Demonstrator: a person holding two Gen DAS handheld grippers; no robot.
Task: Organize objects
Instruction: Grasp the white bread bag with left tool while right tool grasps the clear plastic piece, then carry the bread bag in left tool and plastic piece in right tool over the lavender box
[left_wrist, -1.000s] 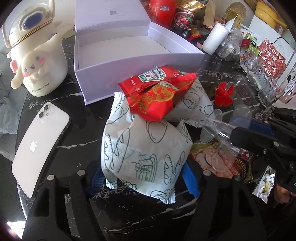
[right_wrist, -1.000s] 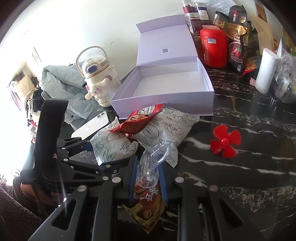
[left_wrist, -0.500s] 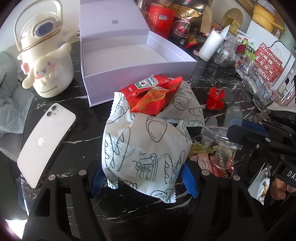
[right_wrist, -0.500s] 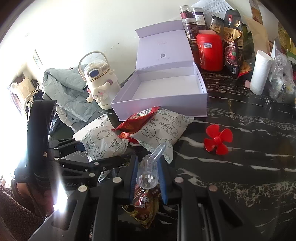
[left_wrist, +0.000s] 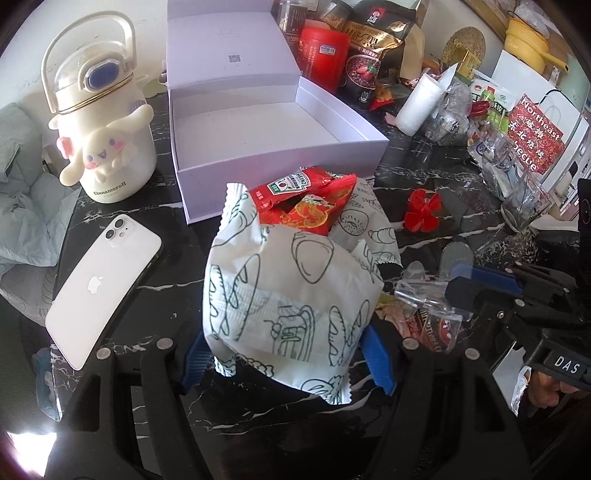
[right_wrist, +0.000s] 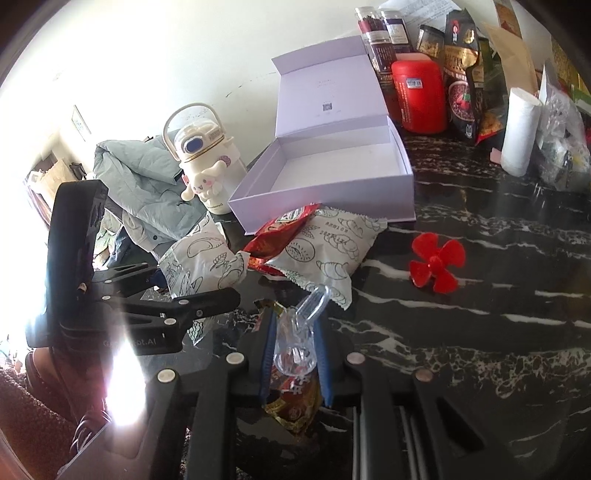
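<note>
Ahead of your left fingers, the open lilac box (left_wrist: 258, 122) is sitting on the black table (left_wrist: 155, 266), its lid standing up behind it. Your left gripper (left_wrist: 286, 354) is clamping a white bread bag (left_wrist: 291, 295) between its blue pads; a second bag (right_wrist: 328, 243) and red sachets (left_wrist: 306, 199) are lying just beyond it, against the box's front wall. Left of those fingers a white phone (left_wrist: 99, 280) is lying face down. Your right gripper (right_wrist: 295, 354) is pinching a clear clip (right_wrist: 299, 332) above a red snack packet (right_wrist: 295, 398). A red propeller (right_wrist: 436, 264) is lying well off to its right.
</note>
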